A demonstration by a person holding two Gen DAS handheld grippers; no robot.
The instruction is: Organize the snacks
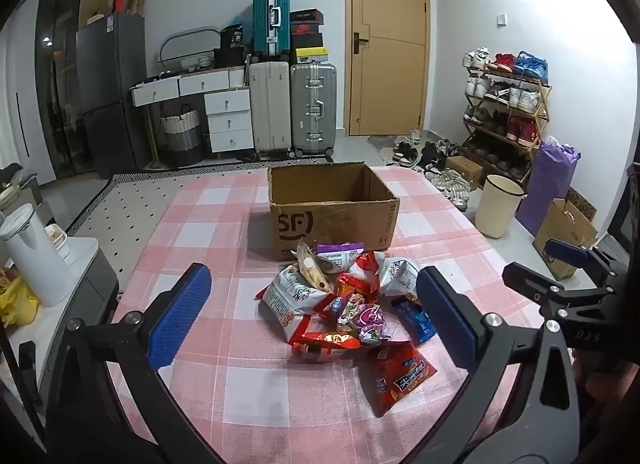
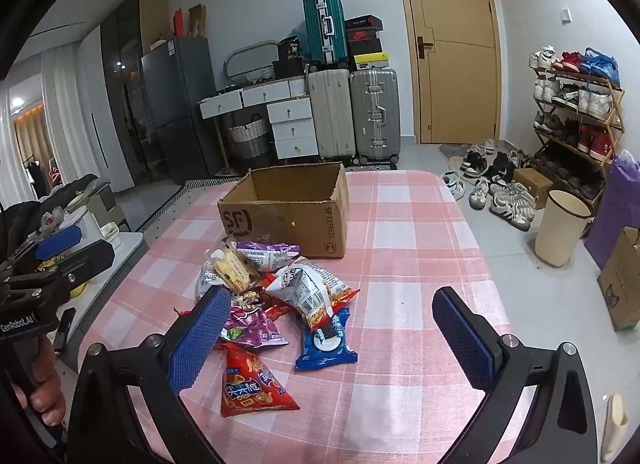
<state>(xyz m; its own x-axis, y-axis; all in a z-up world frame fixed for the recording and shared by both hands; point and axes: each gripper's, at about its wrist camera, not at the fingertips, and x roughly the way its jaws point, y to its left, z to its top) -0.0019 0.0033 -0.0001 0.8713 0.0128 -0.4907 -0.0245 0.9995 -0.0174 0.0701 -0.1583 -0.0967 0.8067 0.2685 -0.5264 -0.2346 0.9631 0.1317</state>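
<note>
A pile of snack packets (image 1: 344,296) (image 2: 272,292) lies on the pink checked tablecloth (image 1: 240,224) (image 2: 420,244), just in front of an open cardboard box (image 1: 332,220) (image 2: 280,216) whose inside looks bare. A red triangular bag (image 1: 400,376) (image 2: 252,380) and a blue biscuit pack (image 1: 416,318) (image 2: 326,340) lie at the pile's near edge. My left gripper (image 1: 312,272) (image 2: 80,244) hovers open above the pile, holding nothing. To its right, my right gripper (image 2: 328,294) (image 1: 536,262) is also wide open, over the pile's right side.
Left of the table stands a low cabinet with a white kettle (image 1: 32,252). On the floor to the right are a cream bin (image 1: 498,204) (image 2: 560,224), loose shoes, a shoe rack (image 2: 576,116) and a paper bag (image 2: 622,280). Suitcases (image 1: 292,108) stand by the far wall.
</note>
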